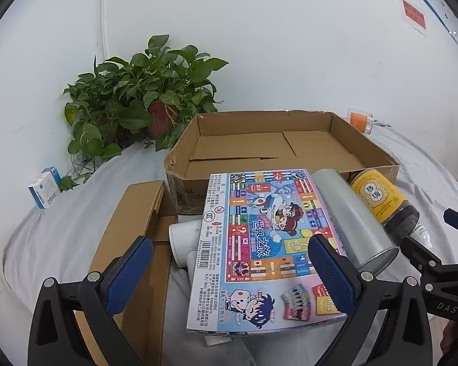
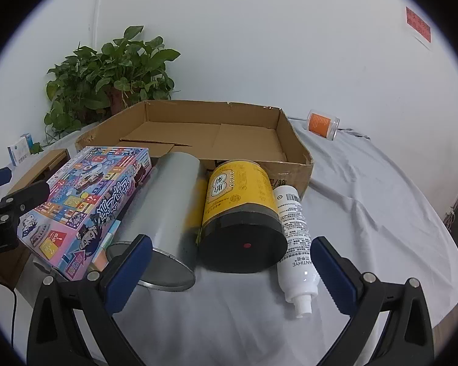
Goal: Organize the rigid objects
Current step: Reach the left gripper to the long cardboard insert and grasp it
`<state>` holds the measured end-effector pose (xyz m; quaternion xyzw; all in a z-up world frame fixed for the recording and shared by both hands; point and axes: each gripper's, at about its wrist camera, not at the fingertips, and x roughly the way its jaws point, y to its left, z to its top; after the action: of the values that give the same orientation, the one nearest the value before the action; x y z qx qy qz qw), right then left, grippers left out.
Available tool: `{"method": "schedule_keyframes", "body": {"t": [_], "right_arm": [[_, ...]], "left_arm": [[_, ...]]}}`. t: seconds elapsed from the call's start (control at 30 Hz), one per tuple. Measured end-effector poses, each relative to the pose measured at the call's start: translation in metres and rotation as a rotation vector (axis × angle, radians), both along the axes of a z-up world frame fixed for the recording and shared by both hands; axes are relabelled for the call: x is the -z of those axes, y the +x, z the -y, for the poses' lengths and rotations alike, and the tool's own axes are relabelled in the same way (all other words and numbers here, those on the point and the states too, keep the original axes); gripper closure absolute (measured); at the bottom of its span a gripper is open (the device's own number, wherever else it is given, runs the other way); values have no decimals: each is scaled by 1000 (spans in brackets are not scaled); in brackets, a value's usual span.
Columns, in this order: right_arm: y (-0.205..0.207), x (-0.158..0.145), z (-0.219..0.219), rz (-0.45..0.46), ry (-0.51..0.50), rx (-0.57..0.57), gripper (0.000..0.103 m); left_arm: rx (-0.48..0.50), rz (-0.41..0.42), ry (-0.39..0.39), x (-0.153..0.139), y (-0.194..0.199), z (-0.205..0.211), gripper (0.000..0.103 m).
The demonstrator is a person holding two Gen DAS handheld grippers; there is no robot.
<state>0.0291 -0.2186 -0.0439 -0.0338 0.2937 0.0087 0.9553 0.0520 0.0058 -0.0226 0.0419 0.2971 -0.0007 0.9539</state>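
A white cloth covers the table (image 2: 366, 201). At far left, near a potted plant (image 1: 131, 97), sits a small blue and white box (image 1: 45, 190). Next comes a long brown carton (image 1: 131, 244), then a white pipe fitting (image 1: 183, 244) partly hidden under a colourful game box (image 1: 259, 244) that lies tilted on it. The left tool (image 1: 229, 274) hovers over the game box, spread wide and holding nothing. To its right lie a grey metal can (image 2: 165, 213), a yellow jar with a black lid (image 2: 241, 213) and a white bottle (image 2: 296, 238), side by side and seemingly touching. The right tool (image 2: 232, 271) sits wide apart in front of the jar, empty too. Behind everything stands an open, empty cardboard box (image 2: 293, 140); an orange jar (image 2: 323, 123) lies far right. Sorting looks barely begun. Next, likely, one tool must close on an item and lift it into the cardboard box.
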Motion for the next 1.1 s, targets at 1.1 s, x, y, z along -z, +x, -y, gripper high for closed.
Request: {"method": "schedule_keyframes", "body": {"t": [1.1], "right_arm": [[-8,-6,-24,-12,-28,-29,0]], "left_arm": [[-4,-31,7,-12,-24,-34,0]]}}
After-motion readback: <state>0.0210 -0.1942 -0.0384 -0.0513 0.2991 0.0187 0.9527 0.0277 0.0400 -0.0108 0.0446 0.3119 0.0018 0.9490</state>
